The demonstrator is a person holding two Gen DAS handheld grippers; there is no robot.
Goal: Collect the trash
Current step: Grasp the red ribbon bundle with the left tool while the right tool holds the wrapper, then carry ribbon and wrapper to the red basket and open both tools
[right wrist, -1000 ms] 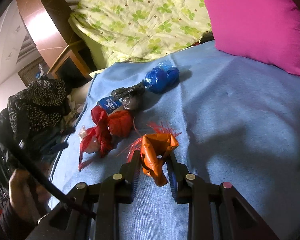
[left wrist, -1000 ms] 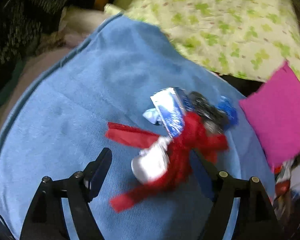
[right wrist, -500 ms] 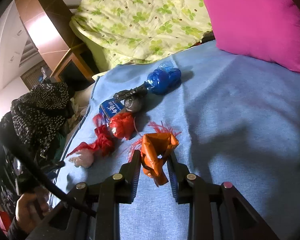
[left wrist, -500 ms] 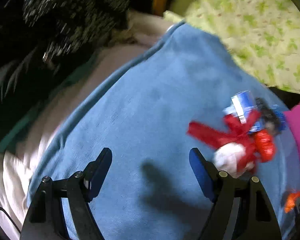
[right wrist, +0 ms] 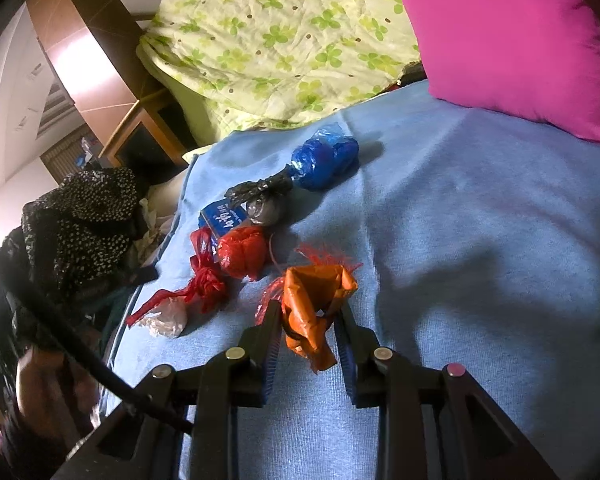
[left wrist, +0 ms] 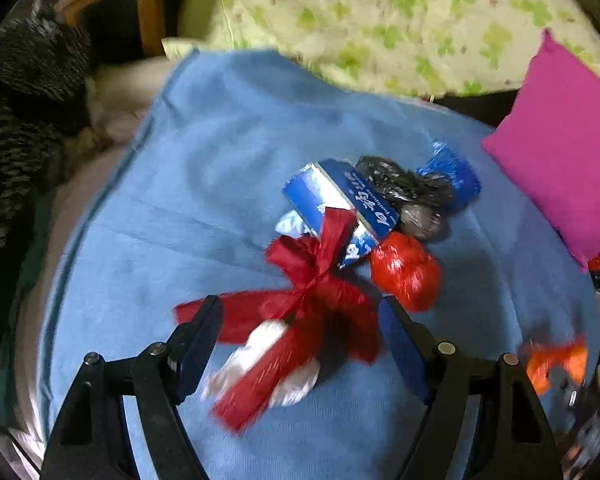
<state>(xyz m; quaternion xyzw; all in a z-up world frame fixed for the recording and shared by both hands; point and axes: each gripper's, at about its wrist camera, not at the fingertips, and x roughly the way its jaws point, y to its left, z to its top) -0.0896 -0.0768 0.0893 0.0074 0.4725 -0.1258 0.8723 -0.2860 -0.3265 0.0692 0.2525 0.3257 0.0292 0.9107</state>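
Blue blanket (right wrist: 480, 240) covers the bed, serves as the work surface; green clover-print quilt (right wrist: 284, 40) bunched at the far end, magenta pillow (right wrist: 508, 36) on the right edge, black speckled garment (right wrist: 80, 216) heaped off the left side. None of that looks like trash.

Trash sits in a loose line down the blanket's left half, pieces touching or just beside each other, so probably gathered for one-by-one pickup: blue plastic bag bundle (right wrist: 326, 162) farthest, knotted black bag (right wrist: 260, 196) next, blue printed carton (left wrist: 340, 204) partly under it, red bag ball (right wrist: 244, 256), then red-tied white bag (left wrist: 284, 344) nearest the blanket edge.

Right gripper (right wrist: 310, 336) is clamped on an orange crumpled bag (right wrist: 314, 308), held just above the blanket; grip is mid-bundle so it hangs without slipping.

Left gripper (left wrist: 300, 344) is spread wide, jaws straddling the red-tied white bag, not yet closed on it. View is motion-blurred. Judgement: next step is to close on the knot, the firmest part; loose red tails could slide out.
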